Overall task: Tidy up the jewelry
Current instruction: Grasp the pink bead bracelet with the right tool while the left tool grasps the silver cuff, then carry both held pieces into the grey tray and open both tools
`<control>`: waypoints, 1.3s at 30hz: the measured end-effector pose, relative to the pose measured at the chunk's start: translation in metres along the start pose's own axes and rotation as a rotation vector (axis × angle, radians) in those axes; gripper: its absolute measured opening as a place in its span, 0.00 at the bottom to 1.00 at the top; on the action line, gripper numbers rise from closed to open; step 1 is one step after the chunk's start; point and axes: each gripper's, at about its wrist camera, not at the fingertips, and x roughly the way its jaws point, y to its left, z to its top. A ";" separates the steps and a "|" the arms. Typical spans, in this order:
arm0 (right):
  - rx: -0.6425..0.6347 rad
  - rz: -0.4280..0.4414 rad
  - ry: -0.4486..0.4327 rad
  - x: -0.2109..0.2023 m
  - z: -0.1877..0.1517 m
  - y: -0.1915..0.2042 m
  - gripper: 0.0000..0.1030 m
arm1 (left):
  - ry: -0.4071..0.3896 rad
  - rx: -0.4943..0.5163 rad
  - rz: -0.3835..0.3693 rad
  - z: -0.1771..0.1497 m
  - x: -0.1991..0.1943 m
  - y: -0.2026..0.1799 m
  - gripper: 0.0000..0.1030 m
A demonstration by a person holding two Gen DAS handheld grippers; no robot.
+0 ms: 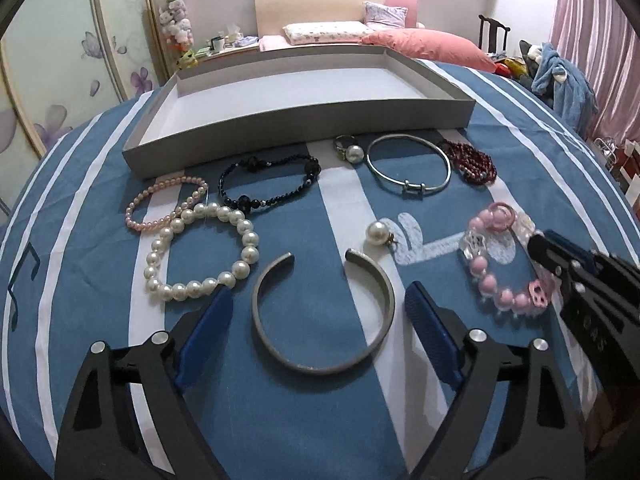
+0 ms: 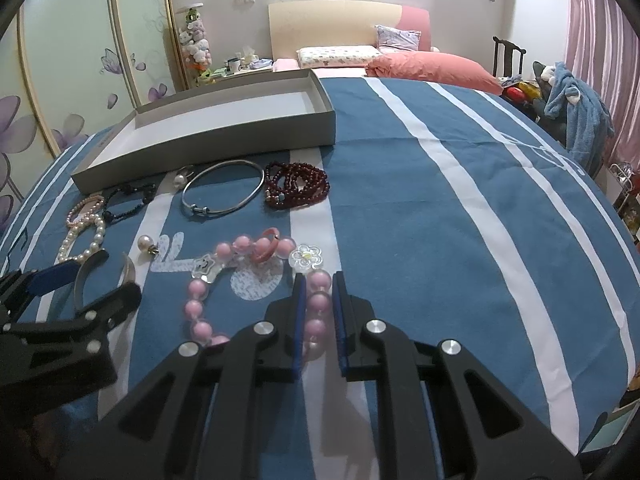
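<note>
1. On the far left of the blue striped bedspread (image 1: 304,420), a thin pink bead bracelet (image 1: 166,204) is lying in front of the grey tray (image 1: 300,136), and a white pearl bracelet (image 1: 202,254) is overlapping its near side.
2. Just right of them, a black bead bracelet (image 1: 270,184) is lying flat, close to the tray wall.
3. Your left gripper (image 1: 320,308) is reaching over the grey open cuff (image 1: 324,316). Its jaws are standing wide, one blue pad on each side of the cuff, and they are not pressing on it; you are holding nothing there.
4. Near the middle, a loose pearl (image 1: 378,233) is resting just beyond the cuff, and a pearl ring (image 1: 349,151) is sitting by the tray.
5. Further right, a thin silver bangle (image 1: 410,168) is lying beside a dark red bead bracelet (image 1: 470,162); the two are almost touching.
6. At the right, your right gripper (image 2: 319,280) is gripping the pink bead bracelet (image 2: 256,256). The jaws are nearly closed, and the pads are pinching the pink beads on its near side while the rest of the bracelet is lying on the cloth.
7. Nothing is lying inside the tray.
</note>
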 end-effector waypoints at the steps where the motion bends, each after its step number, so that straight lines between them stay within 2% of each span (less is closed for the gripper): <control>1: 0.000 0.001 0.000 0.000 0.000 0.000 0.14 | -0.006 -0.004 0.006 0.001 -0.001 0.002 0.75; 3: -0.001 0.002 -0.001 0.000 0.000 0.000 0.14 | -0.013 -0.012 0.004 0.002 -0.001 0.003 0.66; 21: -0.011 -0.004 -0.003 0.001 0.000 0.003 0.14 | -0.036 -0.011 0.001 -0.005 -0.006 0.010 0.66; 30: -0.006 0.027 -0.009 -0.004 -0.001 0.005 0.13 | -0.043 -0.080 -0.037 -0.010 -0.012 0.027 0.66; 39: -0.025 0.062 -0.059 -0.022 0.001 0.016 0.13 | -0.071 -0.128 -0.050 -0.016 -0.022 0.043 0.66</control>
